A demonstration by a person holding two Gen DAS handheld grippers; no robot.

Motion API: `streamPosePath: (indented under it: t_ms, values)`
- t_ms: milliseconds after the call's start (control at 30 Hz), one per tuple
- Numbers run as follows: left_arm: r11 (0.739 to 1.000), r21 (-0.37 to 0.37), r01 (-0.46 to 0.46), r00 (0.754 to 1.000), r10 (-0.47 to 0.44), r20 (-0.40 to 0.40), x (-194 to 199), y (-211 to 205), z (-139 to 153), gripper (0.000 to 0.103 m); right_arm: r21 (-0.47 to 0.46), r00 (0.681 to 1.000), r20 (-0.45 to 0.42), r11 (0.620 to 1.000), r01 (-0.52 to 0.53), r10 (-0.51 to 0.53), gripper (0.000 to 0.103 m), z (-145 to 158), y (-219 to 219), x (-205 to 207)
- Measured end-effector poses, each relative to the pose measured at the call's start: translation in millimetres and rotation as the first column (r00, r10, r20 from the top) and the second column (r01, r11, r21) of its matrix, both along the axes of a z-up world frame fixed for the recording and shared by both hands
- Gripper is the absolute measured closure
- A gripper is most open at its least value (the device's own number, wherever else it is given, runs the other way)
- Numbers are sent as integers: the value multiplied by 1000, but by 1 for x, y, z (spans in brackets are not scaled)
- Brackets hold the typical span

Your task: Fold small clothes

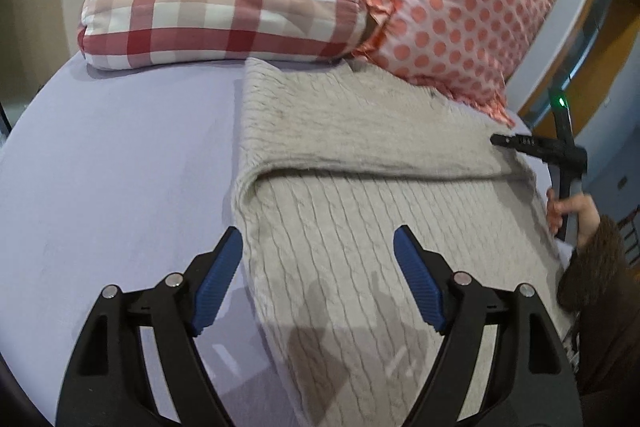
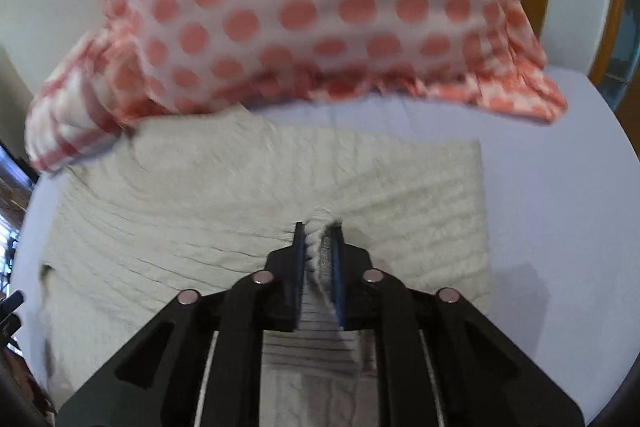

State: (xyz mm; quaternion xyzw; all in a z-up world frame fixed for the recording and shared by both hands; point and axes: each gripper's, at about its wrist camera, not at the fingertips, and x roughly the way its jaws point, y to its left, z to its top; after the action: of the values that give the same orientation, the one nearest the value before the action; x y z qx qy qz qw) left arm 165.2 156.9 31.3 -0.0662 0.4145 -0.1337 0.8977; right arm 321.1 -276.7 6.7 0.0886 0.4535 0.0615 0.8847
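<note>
On the lilac bedsheet (image 1: 100,167), a folded cable-knit sweater (image 1: 340,227) lies under the spread left fingers (image 1: 224,275), right fingers (image 2: 298,259) pinching it.

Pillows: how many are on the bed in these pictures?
2. The checked pillow lies at the far left of the bed; the dotted pillow leans to its right, behind the knit sweater. Others may lie outside the views.

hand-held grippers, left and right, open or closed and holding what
Left hand-held gripper: open, empty, over the grey knit sweater.
Right hand-held gripper: closed on a pinch of the sweater.
</note>
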Motion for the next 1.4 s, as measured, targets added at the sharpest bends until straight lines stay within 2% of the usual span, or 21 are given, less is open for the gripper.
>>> streamPosePath:
  t_ms: [33,67,100,167,267,367,500,600,700,833,867,900,1000,1033,1133,1200,1233,1267,1300,1400]
  values:
    - [1000,12,7,1000,-7,-2,-3,-1,0,25,31,1000,1,999,18,-18,60,3,-8,-6]
    - [1000,25,15,1000,-15,-5,-10,-1,0,25,52,1000,5,998,31,-31,34,7,-13,-12]
    - [999,33,22,1000,-21,-11,-17,0,-1,24,79,999,16,996,36,-38,21,12,-20,-22]
    - [999,25,40,999,-40,-19,-31,2,-3,22,138,997,68,990,12,-21,21,25,-35,-59]
    - [995,-25,99,994,-100,-47,-56,4,-12,22,166,998,69,986,-10,-1,24,23,-52,-112]
    - [993,-37,116,991,-118,-61,-74,3,-21,22,200,1000,25,980,-12,7,33,4,-69,-161]
    - [991,-68,115,988,-121,-92,-87,0,-32,22,212,1000,-10,977,12,-10,38,-16,-79,-197]
    - [993,-74,93,989,-101,-105,-94,2,-36,22,244,999,-37,969,32,-24,46,-32,-81,-221]
    - [991,-106,87,989,-98,-108,-106,2,-41,22,269,1000,-14,963,12,-8,48,-34,-78,-242]
    - [979,-166,116,985,-134,-108,-116,-5,-43,22,362,997,-3,929,-76,83,53,-41,-67,-263]
    - [979,-167,119,985,-138,-106,-118,-8,-44,21,396,993,-2,912,-107,117,57,-43,-63,-266]
    - [980,-158,123,984,-141,-105,-120,-12,-44,21,440,988,2,887,-141,156,57,-47,-58,-270]
    - [977,-174,127,982,-148,-117,-125,-18,-44,21,475,981,19,862,-179,193,59,-50,-51,-275]
    - [976,-176,125,982,-148,-121,-126,-18,-44,24,491,980,21,852,-182,198,59,-51,-51,-278]
    - [985,-142,100,983,-120,-139,-130,-18,-44,38,537,979,17,824,-180,202,71,-57,-53,-283]
    - [990,-121,71,985,-89,-148,-134,-17,-44,47,542,979,17,821,-178,201,86,-59,-53,-288]
    - [992,-113,57,986,-74,-151,-135,-17,-44,56,549,979,15,816,-179,205,89,-61,-51,-290]
    - [994,-105,38,986,-55,-158,-135,-16,-44,82,551,978,19,815,-182,206,91,-63,-49,-290]
    - [990,-140,34,978,-61,-197,-132,-15,-49,94,546,980,34,817,-184,198,93,-62,-47,-293]
    - [971,-239,30,974,-81,-210,-127,-8,-52,94,582,980,93,789,-196,174,94,-53,-51,-293]
